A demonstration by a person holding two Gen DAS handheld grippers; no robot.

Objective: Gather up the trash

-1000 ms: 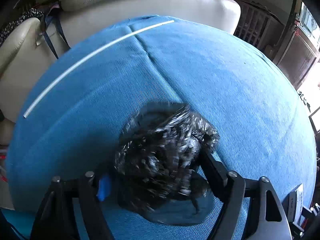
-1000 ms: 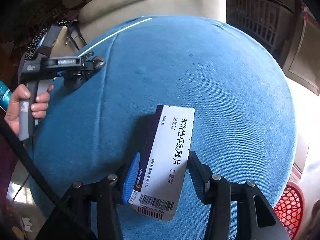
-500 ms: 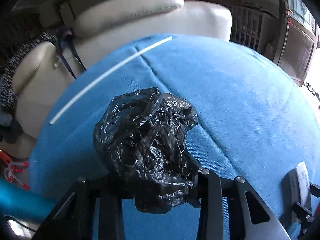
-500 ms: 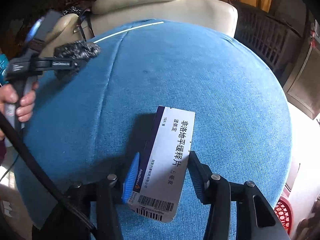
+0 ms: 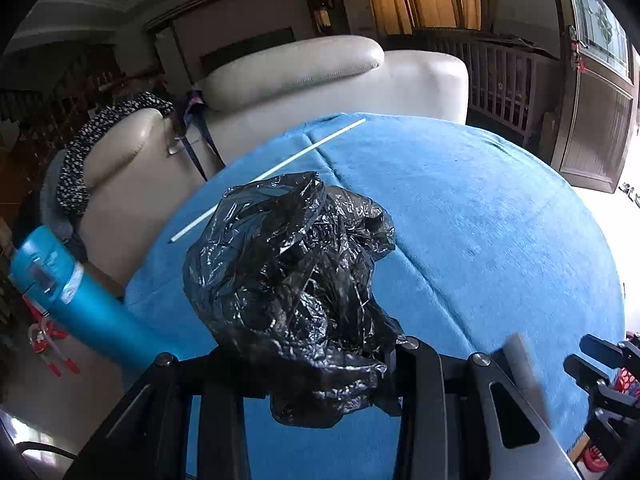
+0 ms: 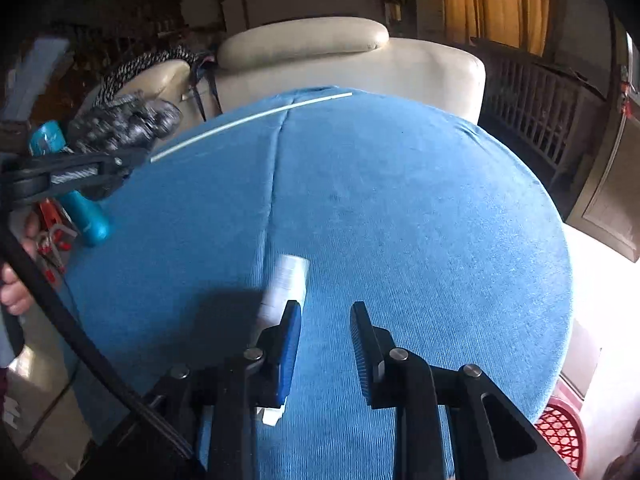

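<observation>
The left gripper (image 5: 316,364) is clamped on a crumpled black bag (image 5: 296,276) lifted clear above the blue table (image 6: 400,220) for carrying off, while the right gripper (image 6: 325,312), jaws parted and empty, has a blurred white box (image 6: 286,286) just beside its left finger.

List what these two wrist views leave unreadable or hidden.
- Medicine box, right wrist view: motion blur smears its print, and the right gripper's left finger covers its lower part. Whether the jaws touch it is unclear.
- Black plastic bag, left wrist view: its contents are hidden, and it covers the left gripper's fingertips.
- Red basket, right wrist view: cut off by the blue cloth's edge.
</observation>
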